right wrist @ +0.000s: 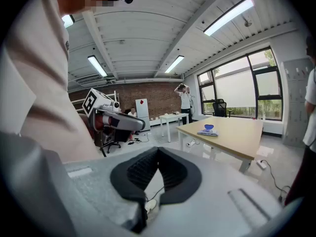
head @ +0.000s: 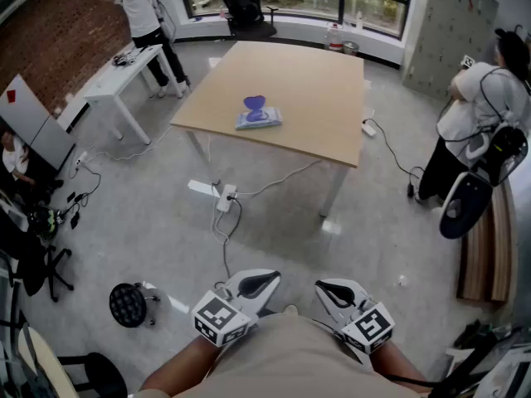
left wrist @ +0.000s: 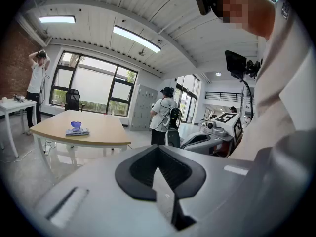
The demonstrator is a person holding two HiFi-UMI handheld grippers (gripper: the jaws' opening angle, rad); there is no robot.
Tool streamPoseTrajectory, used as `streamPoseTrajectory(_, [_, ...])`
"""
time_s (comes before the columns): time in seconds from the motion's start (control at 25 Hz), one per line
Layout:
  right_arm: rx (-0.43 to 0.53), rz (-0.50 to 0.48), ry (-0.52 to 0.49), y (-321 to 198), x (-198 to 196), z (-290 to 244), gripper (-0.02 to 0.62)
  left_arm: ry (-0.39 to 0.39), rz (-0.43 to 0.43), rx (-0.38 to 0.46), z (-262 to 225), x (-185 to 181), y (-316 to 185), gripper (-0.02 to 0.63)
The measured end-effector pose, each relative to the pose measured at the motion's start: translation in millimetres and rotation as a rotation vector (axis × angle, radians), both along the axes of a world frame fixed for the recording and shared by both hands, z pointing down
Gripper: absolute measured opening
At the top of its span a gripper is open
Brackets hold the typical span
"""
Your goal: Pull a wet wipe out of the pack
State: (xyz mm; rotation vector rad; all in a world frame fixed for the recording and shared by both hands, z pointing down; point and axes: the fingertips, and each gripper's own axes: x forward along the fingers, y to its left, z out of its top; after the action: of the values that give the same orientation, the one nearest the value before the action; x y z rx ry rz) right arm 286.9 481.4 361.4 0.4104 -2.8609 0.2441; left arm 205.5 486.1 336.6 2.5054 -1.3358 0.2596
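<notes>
The wet wipe pack lies flat near the front left part of the wooden table, with its blue-purple lid standing up. It shows small and far off in the left gripper view and in the right gripper view. Both grippers hang close to my body, far short of the table. My left gripper is shut with nothing between its jaws. Beside it, my right gripper is shut and empty too.
A power strip with trailing cables lies on the floor between me and the table. A white side table and a person stand at the back left. Another person stands right. A round black object sits by my left foot.
</notes>
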Motion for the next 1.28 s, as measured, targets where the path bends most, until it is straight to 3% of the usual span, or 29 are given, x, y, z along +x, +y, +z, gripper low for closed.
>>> streamPoseTrajectory(0.12, [-0.014,0.093,0.067,-3.9,27.1,11.0,0.002,0.035,0.099,-0.01,7.9,24.3,-11.2,0.0])
streamPoseTrajectory(0.24, [-0.027,0.136,0.075,-7.7,32.6,19.8,0.002,0.042,0.145,-0.015,14.7,32.3,-18.0,0.0])
streamPoseTrajectory(0.44, [-0.02,0.104,0.068,-21.9,18.1,34.4,0.002,0.019,0.108,0.001,25.5,15.6,-25.3,0.0])
streamPoseTrajectory(0.68, [-0.006,0.035,0.093,-75.0,2.7,87.0,0.002,0.006,0.025,-0.025,69.5,-12.9,-61.9,0.0])
streamPoseTrajectory(0.88, [-0.022,0.062,0.095,-61.9,-35.8,30.5,0.002,0.044,0.03,-0.05,25.5,-53.7,-48.2,0.0])
streamPoseTrajectory(1.28, [-0.037,0.145,0.152,-212.9,-74.2,45.8,0.002,0.086,0.148,-0.023,39.3,-83.3,-221.4,0.0])
